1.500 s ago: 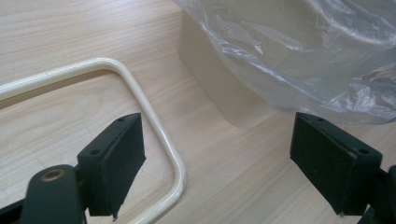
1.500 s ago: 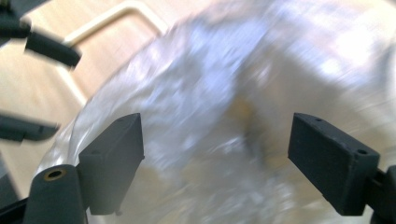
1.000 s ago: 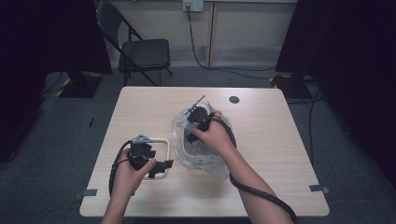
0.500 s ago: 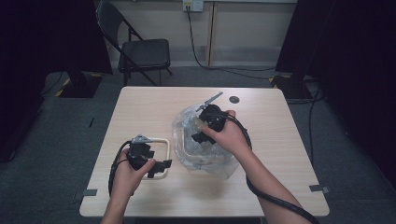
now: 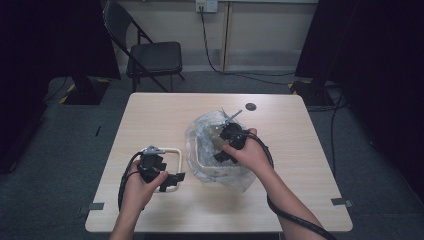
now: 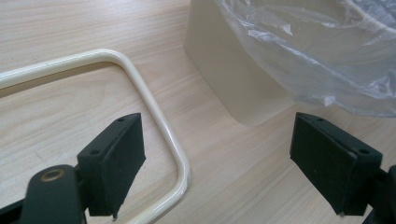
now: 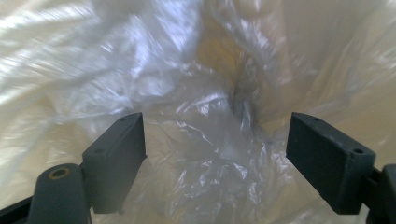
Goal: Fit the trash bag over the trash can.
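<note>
Cream bin with clear plastic liner, mid-tabletop; loose cream ring frame to its left.

Right gripper (image 5: 224,150) sits inside the plastic liner (image 5: 215,150) of the bin (image 6: 224,70), jaws spread, pinching nothing. Left gripper (image 5: 167,179) rests at the ring frame (image 5: 172,150) on the tabletop (image 5: 150,115), jaws spread, one jaw inside the frame's corner.

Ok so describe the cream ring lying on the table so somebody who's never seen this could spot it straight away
Start at the pale wooden table and find the cream bin lined with a clear plastic bag near its middle. Beside the bin, toward the person's left hand, lies the ring: a thin cream loop, a rectangle with rounded corners, flat on the wood. Unlike the bin, it is an open outline with bare table inside.
</note>
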